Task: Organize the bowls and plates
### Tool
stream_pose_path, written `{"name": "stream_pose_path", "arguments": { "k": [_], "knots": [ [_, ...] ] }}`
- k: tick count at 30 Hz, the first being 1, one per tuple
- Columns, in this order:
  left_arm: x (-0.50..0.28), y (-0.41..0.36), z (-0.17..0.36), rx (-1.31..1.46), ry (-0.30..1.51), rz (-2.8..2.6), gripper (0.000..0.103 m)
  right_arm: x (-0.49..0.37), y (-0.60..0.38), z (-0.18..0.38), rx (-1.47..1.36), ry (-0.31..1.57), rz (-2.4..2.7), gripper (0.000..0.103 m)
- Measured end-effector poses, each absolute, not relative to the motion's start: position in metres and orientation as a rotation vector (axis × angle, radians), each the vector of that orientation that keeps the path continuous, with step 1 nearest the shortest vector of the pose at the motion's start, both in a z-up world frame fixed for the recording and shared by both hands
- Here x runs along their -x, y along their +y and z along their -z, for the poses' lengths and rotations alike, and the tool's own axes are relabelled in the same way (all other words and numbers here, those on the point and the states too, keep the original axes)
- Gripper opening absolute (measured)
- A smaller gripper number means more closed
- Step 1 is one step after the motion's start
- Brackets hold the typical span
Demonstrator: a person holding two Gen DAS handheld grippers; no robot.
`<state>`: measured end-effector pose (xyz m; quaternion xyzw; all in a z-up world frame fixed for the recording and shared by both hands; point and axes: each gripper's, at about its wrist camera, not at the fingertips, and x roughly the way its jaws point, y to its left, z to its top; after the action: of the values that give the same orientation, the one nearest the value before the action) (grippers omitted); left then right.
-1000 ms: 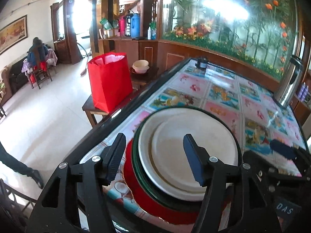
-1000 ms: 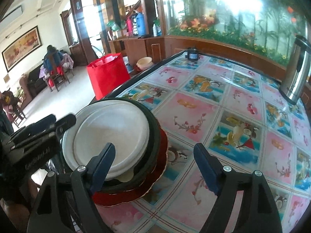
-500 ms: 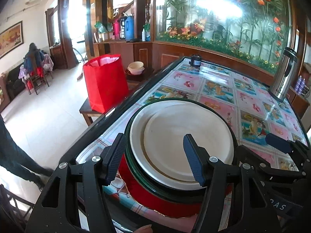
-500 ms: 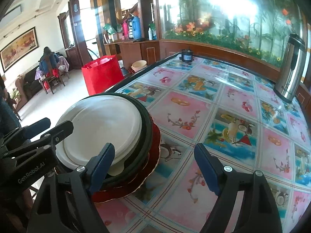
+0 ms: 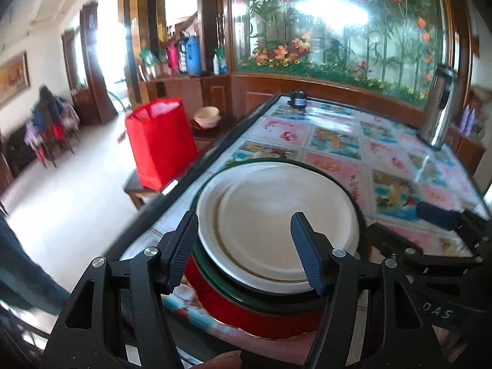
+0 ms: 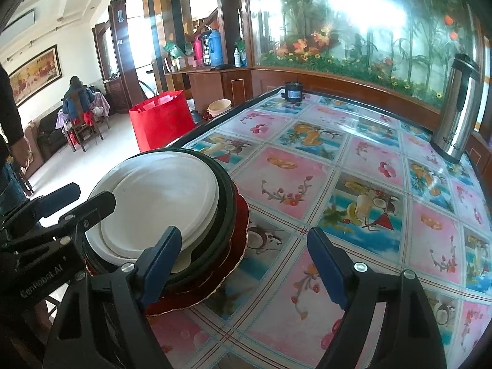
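Observation:
A stack of dishes stands at the near left corner of the table. Two white plates (image 5: 276,221) lie on top, above a dark green dish (image 5: 286,299) and a red plate (image 5: 261,319) at the bottom. The white plates (image 6: 160,206) and the red plate (image 6: 236,240) also show in the right wrist view. My left gripper (image 5: 246,249) is open and empty, its jaws wide over the near rim of the stack. My right gripper (image 6: 246,264) is open and empty, to the right of the stack, above the table.
The table (image 6: 353,184) has a glossy fruit-patterned top with a black edge. A steel thermos (image 6: 458,107) stands at the far right, a small dark jar (image 6: 293,90) at the far end. A red bag (image 5: 160,141) sits on a low stool left of the table.
Both grippers have pulled back and risen a little from the stack, staying open. The stack has not moved.

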<state>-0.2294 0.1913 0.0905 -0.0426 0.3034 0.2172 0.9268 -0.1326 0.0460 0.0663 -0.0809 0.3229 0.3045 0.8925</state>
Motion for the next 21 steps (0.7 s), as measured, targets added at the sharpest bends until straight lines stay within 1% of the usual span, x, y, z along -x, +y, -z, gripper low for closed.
{"name": "stream_pose_path", "arguments": {
  "k": [21],
  "knots": [
    [0.2320,0.1942,-0.0958,0.130,0.601,-0.397,0.063,0.1323,0.0425,-0.0685,0.189,0.670,-0.631,0.084]
  ]
}}
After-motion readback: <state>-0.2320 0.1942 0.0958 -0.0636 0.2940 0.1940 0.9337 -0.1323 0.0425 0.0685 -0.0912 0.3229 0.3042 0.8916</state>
